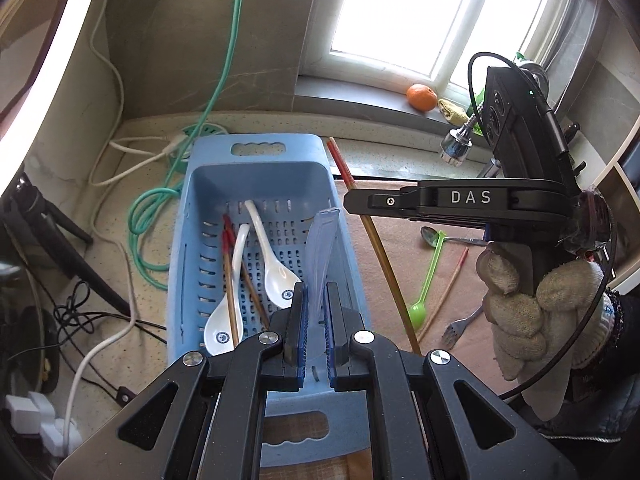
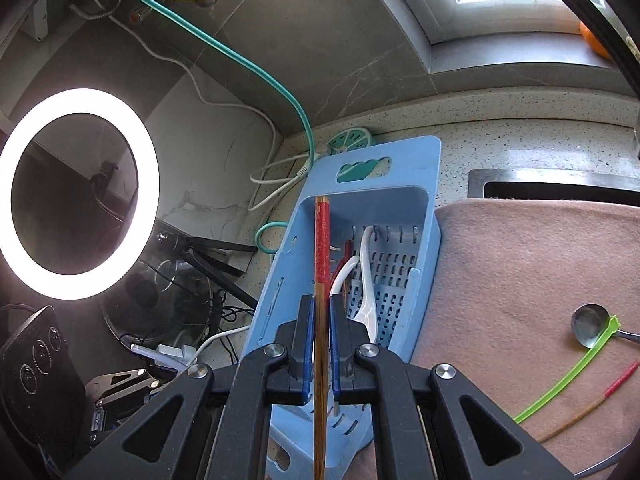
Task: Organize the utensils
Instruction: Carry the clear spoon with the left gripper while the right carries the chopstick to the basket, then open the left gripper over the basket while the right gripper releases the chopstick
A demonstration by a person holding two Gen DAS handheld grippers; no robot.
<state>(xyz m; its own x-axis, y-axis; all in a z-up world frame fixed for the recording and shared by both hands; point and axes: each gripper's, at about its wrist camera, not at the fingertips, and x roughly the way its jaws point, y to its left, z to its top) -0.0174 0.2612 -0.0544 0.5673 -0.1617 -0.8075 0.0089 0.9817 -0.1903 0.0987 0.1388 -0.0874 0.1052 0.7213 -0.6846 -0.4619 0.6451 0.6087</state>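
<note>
A blue slotted basket [image 1: 200, 208] holds two white ceramic spoons [image 1: 276, 276] and red-tipped chopsticks [image 1: 230, 264]. My left gripper [image 1: 316, 300] is shut on a translucent blue plastic utensil [image 1: 322, 248] and holds it over the basket. My right gripper [image 2: 320, 312] is shut on a red-tipped chopstick [image 2: 321, 240] above the basket [image 2: 400, 168]; in the left wrist view that chopstick [image 1: 376, 240] slants past the basket's right wall beneath the right gripper's body [image 1: 460, 198]. On the pink cloth [image 2: 520, 260] lie a green plastic spoon [image 2: 560, 376], a metal spoon [image 2: 588, 326] and another chopstick [image 2: 592, 404].
A metal fork [image 1: 460, 326] lies on the cloth. A bright ring light [image 2: 76, 196] stands at left with cables [image 1: 100, 312] and a green hose [image 1: 160, 208] around the basket. A faucet head [image 1: 456, 146] and an orange [image 1: 421, 97] are by the window. The sink edge [image 2: 552, 184] is behind the cloth.
</note>
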